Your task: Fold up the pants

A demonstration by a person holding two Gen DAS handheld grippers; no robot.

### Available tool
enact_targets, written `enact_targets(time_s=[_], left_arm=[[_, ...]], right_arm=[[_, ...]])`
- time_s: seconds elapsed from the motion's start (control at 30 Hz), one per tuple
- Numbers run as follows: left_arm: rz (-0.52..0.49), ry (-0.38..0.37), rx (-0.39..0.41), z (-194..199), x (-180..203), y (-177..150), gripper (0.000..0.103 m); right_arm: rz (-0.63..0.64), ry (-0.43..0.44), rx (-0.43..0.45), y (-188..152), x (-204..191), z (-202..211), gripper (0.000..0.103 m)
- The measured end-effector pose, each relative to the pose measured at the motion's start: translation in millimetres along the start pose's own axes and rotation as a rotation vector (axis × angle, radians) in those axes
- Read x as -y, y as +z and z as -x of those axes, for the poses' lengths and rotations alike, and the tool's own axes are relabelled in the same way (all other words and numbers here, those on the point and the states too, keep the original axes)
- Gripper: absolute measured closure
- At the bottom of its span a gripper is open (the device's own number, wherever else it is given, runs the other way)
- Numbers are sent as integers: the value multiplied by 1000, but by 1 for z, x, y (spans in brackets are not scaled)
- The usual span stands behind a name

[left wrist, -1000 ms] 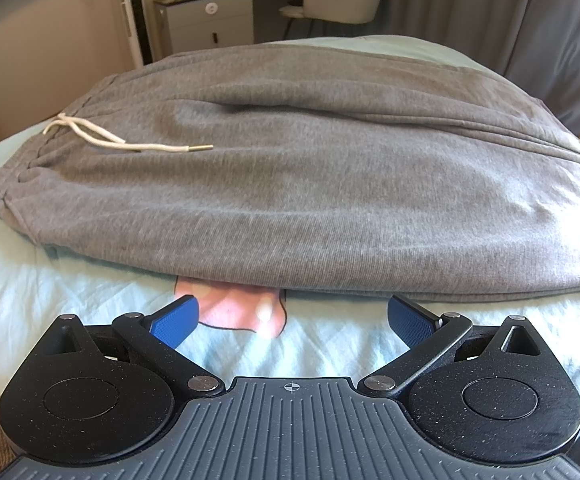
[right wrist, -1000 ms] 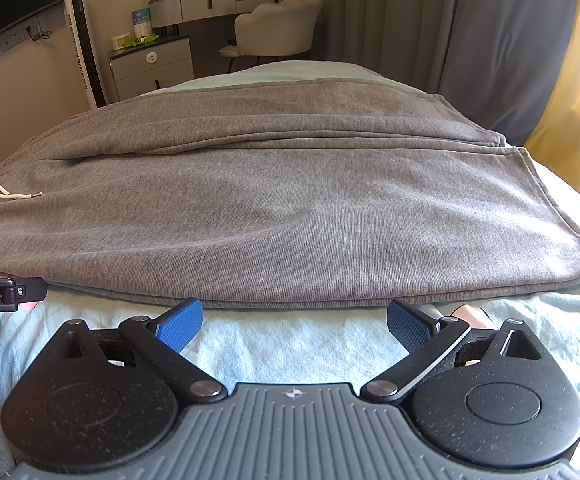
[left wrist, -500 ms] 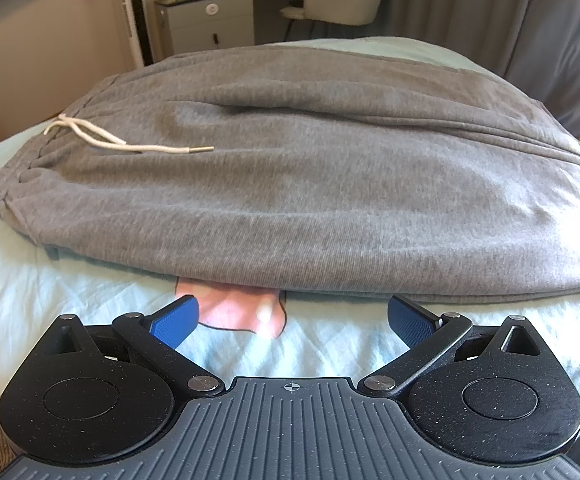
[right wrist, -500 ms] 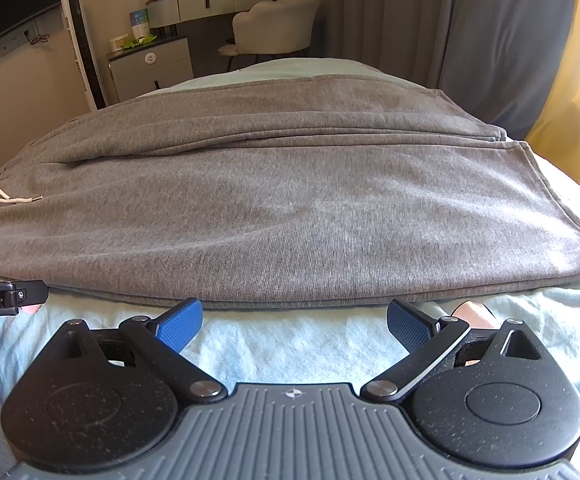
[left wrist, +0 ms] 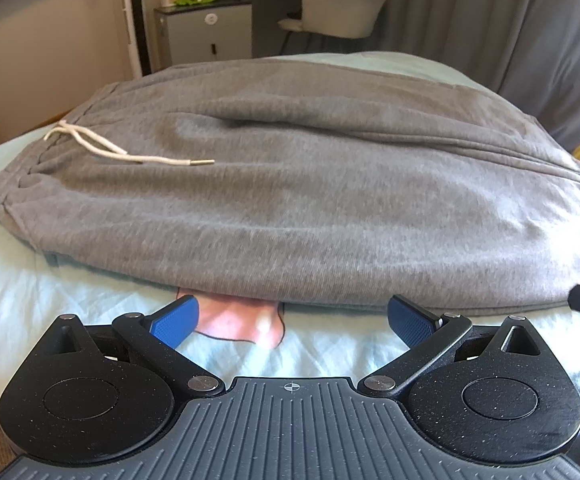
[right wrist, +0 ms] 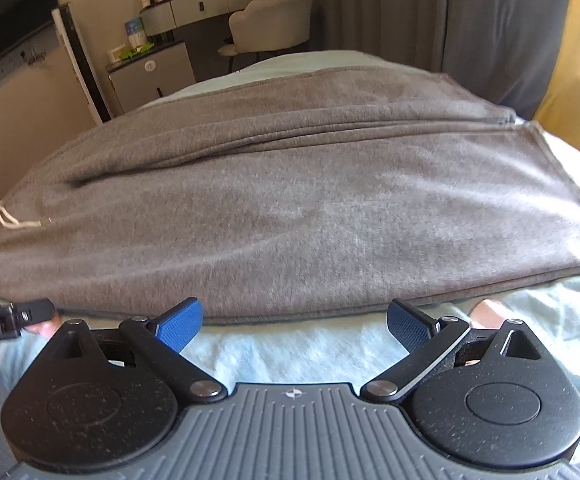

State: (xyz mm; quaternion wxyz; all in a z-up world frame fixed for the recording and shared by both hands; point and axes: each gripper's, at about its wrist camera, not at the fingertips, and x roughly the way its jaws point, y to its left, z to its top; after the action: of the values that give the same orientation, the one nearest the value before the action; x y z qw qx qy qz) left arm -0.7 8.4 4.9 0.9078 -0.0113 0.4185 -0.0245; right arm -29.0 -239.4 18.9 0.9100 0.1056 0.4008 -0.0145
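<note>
Grey sweatpants [left wrist: 310,200] lie spread sideways on a light blue bed sheet [left wrist: 89,292], waistband at the left with a white drawstring [left wrist: 121,152], leg cuffs at the right. The pants also fill the right wrist view [right wrist: 290,220]. My left gripper [left wrist: 290,322] is open and empty, just short of the pants' near edge, toward the waist half. My right gripper [right wrist: 294,324] is open and empty, close to the near edge, toward the leg half. The left gripper's tip shows at the left edge of the right wrist view [right wrist: 9,316].
A pink print on the sheet [left wrist: 237,320] peeks from under the pants. Behind the bed stand a small cabinet [left wrist: 205,32], a white chair [left wrist: 342,12], a vanity desk [right wrist: 217,4] and grey curtains [right wrist: 470,20]. A yellow curtain [right wrist: 570,60] hangs at the right.
Both grippers have moved slightly forward and down toward the pants' near edge; the right view has tilted a little. Both stay open.
</note>
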Motion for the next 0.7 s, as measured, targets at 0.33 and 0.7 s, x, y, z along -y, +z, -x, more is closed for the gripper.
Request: enact_targets(time_s=[0.33, 0.7], left_arm=[[16, 63, 120, 7, -6, 51, 0], [189, 261, 300, -74, -44, 106, 0]], right_arm=[[-146, -51, -161, 27, 28, -79, 4], [-96, 28, -325, 82, 31, -84, 11]])
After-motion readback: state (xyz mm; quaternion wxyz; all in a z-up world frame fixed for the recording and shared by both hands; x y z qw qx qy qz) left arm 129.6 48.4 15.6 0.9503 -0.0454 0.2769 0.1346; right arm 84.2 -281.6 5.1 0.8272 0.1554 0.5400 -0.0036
